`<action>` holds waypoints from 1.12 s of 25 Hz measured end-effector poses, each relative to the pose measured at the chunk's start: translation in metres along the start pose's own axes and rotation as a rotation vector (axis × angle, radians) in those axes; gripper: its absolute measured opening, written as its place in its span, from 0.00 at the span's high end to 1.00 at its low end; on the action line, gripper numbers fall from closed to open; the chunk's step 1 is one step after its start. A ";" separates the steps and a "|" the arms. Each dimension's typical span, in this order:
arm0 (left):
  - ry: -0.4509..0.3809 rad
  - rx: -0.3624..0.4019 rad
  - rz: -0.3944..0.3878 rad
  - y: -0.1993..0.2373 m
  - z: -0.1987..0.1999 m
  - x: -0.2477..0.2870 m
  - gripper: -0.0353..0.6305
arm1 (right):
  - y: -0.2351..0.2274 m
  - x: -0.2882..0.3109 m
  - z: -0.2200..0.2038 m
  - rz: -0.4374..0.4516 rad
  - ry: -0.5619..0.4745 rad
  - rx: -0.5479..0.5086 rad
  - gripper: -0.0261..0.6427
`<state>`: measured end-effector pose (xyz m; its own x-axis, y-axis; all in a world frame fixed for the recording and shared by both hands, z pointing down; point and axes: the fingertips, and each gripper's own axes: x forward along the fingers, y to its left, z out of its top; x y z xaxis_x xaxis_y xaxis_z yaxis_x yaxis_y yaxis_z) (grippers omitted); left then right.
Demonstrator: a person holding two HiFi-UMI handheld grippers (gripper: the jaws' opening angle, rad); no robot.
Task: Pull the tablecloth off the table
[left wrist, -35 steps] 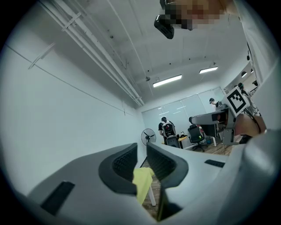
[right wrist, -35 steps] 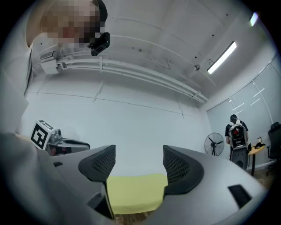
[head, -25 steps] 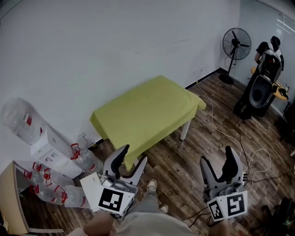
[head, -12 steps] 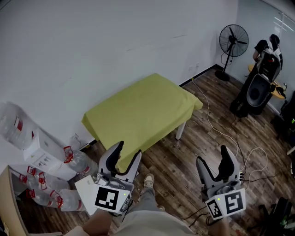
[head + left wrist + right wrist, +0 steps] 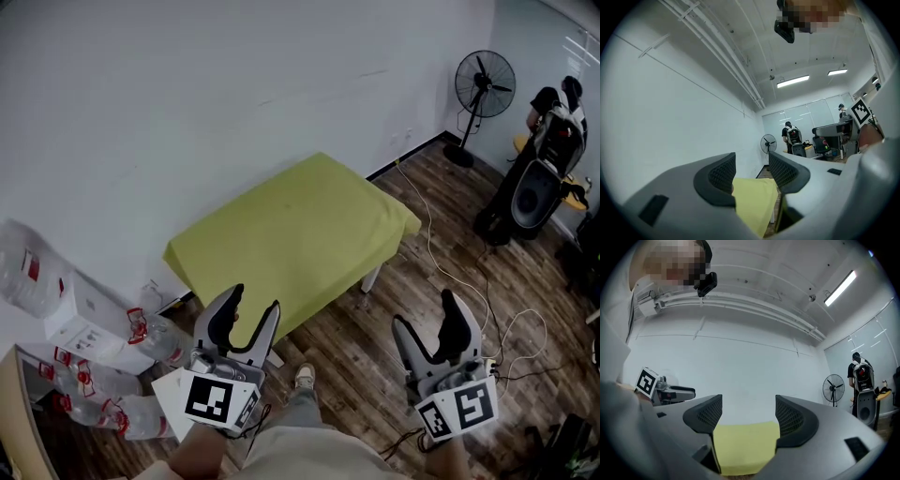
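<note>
Nearer now, I approach the yellow-green fabric tablecloth (image 5: 295,234) at twelve o'clock. Left gripper (image 5: 254,300) and right gripper (image 5: 424,311) fingers gape apart, empty; next, I'd say, pinch its near hem.

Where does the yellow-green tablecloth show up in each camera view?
Head view: the yellow-green tablecloth lies at the centre.
Left gripper view: tablecloth at bottom centre.
Right gripper view: tablecloth at bottom centre.
Shared landmark: the black standing fan, also seen at and.

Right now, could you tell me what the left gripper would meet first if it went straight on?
Probably the yellow tablecloth, framed between the left gripper's open jaws; nothing shows in that line before it, but depth is unclear.
</note>
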<state>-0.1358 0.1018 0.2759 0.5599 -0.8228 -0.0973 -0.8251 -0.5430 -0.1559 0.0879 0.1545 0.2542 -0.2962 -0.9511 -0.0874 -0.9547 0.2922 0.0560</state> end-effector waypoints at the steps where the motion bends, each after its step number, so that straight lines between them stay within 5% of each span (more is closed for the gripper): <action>1: 0.011 -0.007 0.001 0.008 -0.005 0.008 0.60 | -0.002 0.010 -0.001 0.001 0.007 -0.003 0.42; 14: 0.134 -0.062 -0.035 0.095 -0.074 0.117 0.60 | -0.035 0.151 -0.061 -0.006 0.165 0.060 0.42; 21: 0.225 -0.119 -0.067 0.139 -0.130 0.186 0.60 | -0.064 0.231 -0.108 0.008 0.259 0.212 0.41; 28: 0.302 -0.170 -0.082 0.159 -0.183 0.245 0.60 | -0.099 0.293 -0.157 -0.027 0.341 0.177 0.41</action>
<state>-0.1439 -0.2165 0.4071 0.5980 -0.7740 0.2082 -0.7934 -0.6084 0.0173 0.1002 -0.1687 0.3796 -0.2733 -0.9285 0.2512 -0.9608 0.2512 -0.1170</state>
